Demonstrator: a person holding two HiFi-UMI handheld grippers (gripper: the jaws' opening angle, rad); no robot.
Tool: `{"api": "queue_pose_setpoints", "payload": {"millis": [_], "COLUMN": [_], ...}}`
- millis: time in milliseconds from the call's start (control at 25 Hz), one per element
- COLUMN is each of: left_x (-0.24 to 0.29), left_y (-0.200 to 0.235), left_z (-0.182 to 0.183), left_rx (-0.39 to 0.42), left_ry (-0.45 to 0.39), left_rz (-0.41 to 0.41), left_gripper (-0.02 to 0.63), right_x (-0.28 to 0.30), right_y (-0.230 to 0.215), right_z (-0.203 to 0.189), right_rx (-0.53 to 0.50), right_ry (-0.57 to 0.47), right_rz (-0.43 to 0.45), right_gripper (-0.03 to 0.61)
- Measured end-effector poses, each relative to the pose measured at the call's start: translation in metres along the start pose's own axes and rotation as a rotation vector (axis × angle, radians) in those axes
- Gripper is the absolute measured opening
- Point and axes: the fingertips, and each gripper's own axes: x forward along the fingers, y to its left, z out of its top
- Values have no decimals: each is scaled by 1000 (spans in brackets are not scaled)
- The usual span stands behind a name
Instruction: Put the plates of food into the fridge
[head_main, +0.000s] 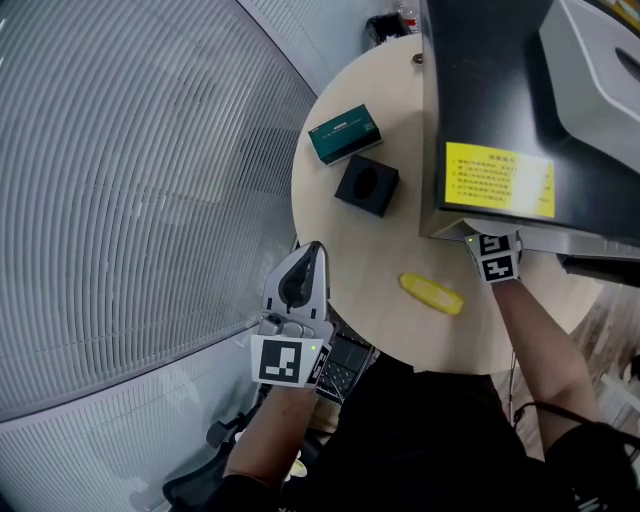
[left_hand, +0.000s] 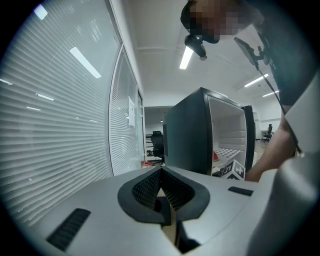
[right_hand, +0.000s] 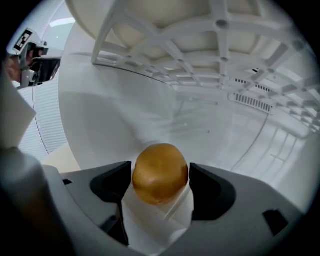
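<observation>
Nearest of all, the left gripper hangs over the near edge of the round pale wooden table, its two jaws pressed together with nothing between them. Just beyond it on the tabletop lies a yellow oblong piece of food, touching neither gripper. The right gripper reaches past that into the black compact fridge, only its marker cube showing below the fridge's yellow warning label. Its jaws are drawn in close and pinch what looks like the rim of a white plate, with a golden-brown rounded roll sitting right at the jaw tips. Plate and roll are inside the white fridge cavity, under a white lattice shelf. Farther along the table stand a black cube-shaped box with an oval hole and, behind it, a dark green rectangular carton.
</observation>
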Motion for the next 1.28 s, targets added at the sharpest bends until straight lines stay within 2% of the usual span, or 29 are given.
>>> {"api": "queue_pose_setpoints", "payload": {"millis": [360,600,1000,1120,1280], "left_x": [-10,-16,-23,-27,-33], "left_y": [-20,-43,-101,-118,-126], "left_z": [15,25,43,45,45], "left_rx": [0,-24,-4,-1,3], "left_ry": [-35,-60,-120,-140,-159], "left_rz": [-21,-67,-203,-253,-263], "left_gripper": [5,5,5,5,5], "right_x": [-37,-81,-157,-170,-176], "right_y": [5,20,61,74,97], "right_z": [2,0,6,-2,-20], "right_rx": [-22,-67,-89,-96,-99], "right_ry": [-48,-79,-156,-159,-140], "right_rz": [-17,-6,104,142,186], "right_gripper": [347,347,345,347,347]}}
